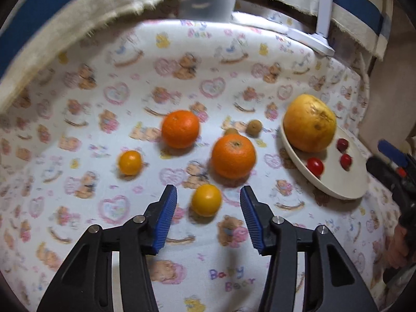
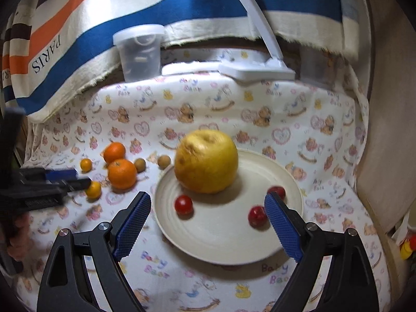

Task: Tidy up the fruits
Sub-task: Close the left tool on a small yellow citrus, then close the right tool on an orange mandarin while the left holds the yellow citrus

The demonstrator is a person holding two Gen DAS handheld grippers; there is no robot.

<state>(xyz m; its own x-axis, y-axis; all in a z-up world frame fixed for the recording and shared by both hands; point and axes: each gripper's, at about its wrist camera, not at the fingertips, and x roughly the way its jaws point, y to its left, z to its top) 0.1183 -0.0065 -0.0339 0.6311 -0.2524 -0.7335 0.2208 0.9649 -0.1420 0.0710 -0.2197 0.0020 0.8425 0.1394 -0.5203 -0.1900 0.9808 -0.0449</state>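
**Left wrist view: small yellow fruit between spread jaws**

Left wrist view, nearest first: the left gripper (image 1: 208,200) has its two blue-padded jaws spread, with a small yellow-orange fruit (image 1: 206,200) lying on the printed cloth (image 1: 78,119) between the fingertips. A gap shows on each side of the fruit, so neither pad presses it. Just beyond stands an orange (image 1: 233,156), and farther back on the left a second orange (image 1: 180,129). Another small yellow fruit (image 1: 130,162) lies well to the left. Two small brown fruits (image 1: 254,128) rest behind the nearer orange. At right a cream plate (image 1: 343,189) carries a large yellow fruit (image 1: 309,122) and three red cherry tomatoes (image 1: 315,166).

Right wrist view, nearest first: the right gripper (image 2: 208,205) is wide open and empty, its jaws flanking the near part of the plate (image 2: 223,244). Two of the tomatoes (image 2: 184,204) lie between the fingertips, untouched; the third sits just behind the right-hand pad. The large yellow fruit (image 2: 206,161) stands toward the plate's far side. A clear lidded tub (image 2: 140,52) stands at the far edge of the cloth.
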